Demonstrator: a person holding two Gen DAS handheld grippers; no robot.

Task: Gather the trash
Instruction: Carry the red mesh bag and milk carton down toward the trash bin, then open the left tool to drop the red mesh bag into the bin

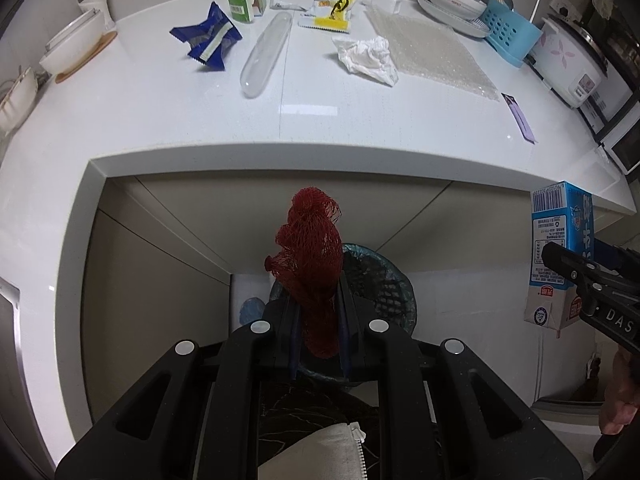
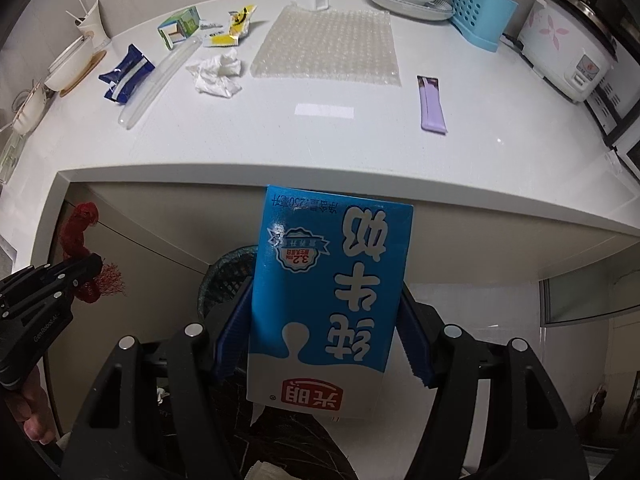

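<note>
Crumpled red mesh net bag (image 1: 314, 276) clenched in left gripper (image 1: 318, 320) & blue-white milk carton (image 2: 328, 300) gripped by right gripper (image 2: 320, 344), both above dark mesh bin (image 1: 380, 280), not dropped yet; wrappers, tissue (image 1: 366, 58), bubble wrap (image 2: 328, 44) left on white counter (image 1: 320, 120)

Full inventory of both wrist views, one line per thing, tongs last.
net bag: 1, red, in left tongs over bin
milk carton: 1, blue and white, in right tongs
bin: 1, dark mesh, floor under counter
bubble wrap: 1, clear, counter
tissue: 1, white, crumpled, counter
blue wrapper: 1, counter left
clear tube: 1, counter
purple packet: 1, counter right
green box: 1, counter back
yellow wrappers: several, counter back
rice cooker: 1, white, far right
blue rack: 1, by plates
left tongs: shut on net bag
right tongs: shut on milk carton
</note>
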